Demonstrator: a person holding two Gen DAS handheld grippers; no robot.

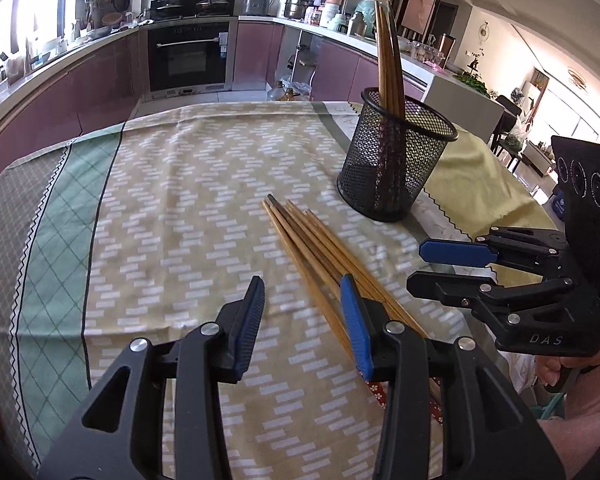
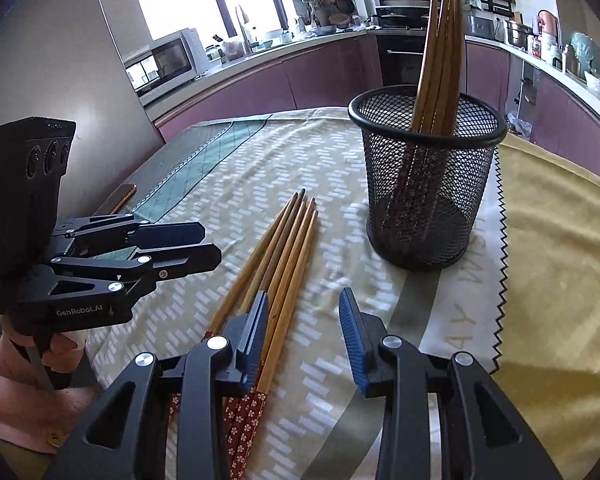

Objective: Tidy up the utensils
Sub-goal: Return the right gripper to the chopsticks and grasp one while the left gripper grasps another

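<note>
On a table under a patterned tablecloth [image 1: 188, 184], kitchen counters and oven [image 1: 188, 56] behind. Loose chopsticks [image 1: 312, 240] lie beside the black mesh holder [image 1: 392, 160] containing upright chopsticks [image 2: 440, 60]. Left gripper [image 1: 302, 312], marked "GenRobot.AI", and right gripper [image 2: 304, 320], marked "DAS": jaws parted, empty.

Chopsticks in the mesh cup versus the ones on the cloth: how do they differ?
The chopsticks in the mesh cup stand nearly upright, leaning on its rim; the chopsticks on the cloth lie flat, loosely fanned. The cup's show tapered ends up; the loose ones show red patterned handles. Both are brown wood.
</note>
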